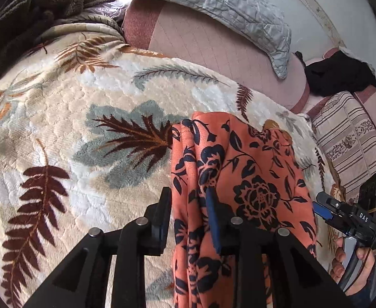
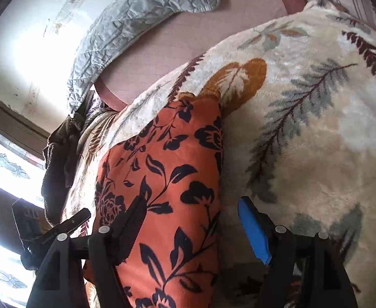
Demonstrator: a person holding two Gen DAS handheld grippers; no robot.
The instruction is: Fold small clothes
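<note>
Folding the orange flowered garment (image 1: 241, 169) on the blanket (image 1: 85, 118)

Left hand-held gripper (image 1: 188, 215) pinches a bunched edge; right hand-held gripper (image 2: 195, 220) gapes, ungripped. Best smooth wrinkles before creasing.

One orange flowered garment (image 1: 241, 179), one leaf-patterned blanket (image 1: 85, 118), one grey quilt (image 1: 213, 7), one striped pillow (image 1: 352, 138), one dark brown fleece (image 1: 28, 7), one black cloth (image 1: 339, 74), two grippers: left gripper (image 1: 188, 218), right gripper (image 2: 193, 223).

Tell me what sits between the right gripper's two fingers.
In the right wrist view, the right gripper stands open, and the orange floral garment fills most of the gap; the leaf-print blanket shows beside the blue pad.
</note>
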